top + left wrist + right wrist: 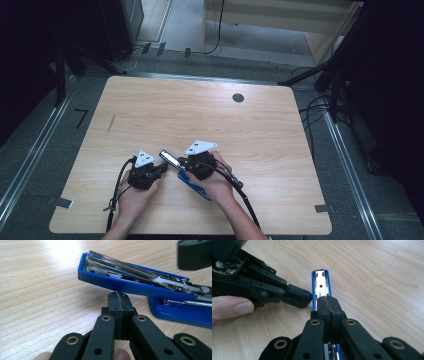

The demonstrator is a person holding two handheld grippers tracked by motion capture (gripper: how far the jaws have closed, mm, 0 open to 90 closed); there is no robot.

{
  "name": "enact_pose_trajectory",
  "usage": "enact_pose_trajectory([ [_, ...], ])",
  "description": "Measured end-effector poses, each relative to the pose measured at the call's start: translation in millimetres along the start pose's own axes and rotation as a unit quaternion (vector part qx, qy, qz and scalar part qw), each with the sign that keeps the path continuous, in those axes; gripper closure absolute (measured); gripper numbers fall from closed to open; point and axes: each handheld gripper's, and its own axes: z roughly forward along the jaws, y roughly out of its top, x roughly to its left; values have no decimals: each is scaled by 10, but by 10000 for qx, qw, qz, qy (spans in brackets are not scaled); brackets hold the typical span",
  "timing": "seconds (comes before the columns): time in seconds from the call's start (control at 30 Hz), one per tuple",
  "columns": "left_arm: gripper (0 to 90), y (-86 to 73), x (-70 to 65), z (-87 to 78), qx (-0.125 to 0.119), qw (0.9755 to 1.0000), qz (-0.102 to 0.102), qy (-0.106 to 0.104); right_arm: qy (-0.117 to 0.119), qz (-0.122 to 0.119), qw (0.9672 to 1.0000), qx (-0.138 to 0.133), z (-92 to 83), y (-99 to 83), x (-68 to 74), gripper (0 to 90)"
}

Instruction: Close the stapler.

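The left gripper (161, 169) is seen with its black jaws pressed together on nothing, the tips set against the underside of the raised arm of a blue plastic stapler with a bright metal magazine (135, 283). The stapler lies open on the pale wood-grain bench (200, 115), between the two hands, its base flat on the wood and its arm tilted upward. The right gripper (327, 300) is likewise pressed shut, its tips laid on top of the metal magazine near the front end.
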Motion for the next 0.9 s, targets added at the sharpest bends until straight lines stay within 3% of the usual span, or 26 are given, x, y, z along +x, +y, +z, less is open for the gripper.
enact_pose_trajectory([
  [0.4, 900, 23, 0, 34, 49, 10000, 21, -69, -19, -61, 9999, 102, 112, 43, 20, 900],
  [0.9, 900, 25, -33, 26, -115, 9999, 111, -66, -29, -68, 9999, 143, 150, 48, 27, 900],
])
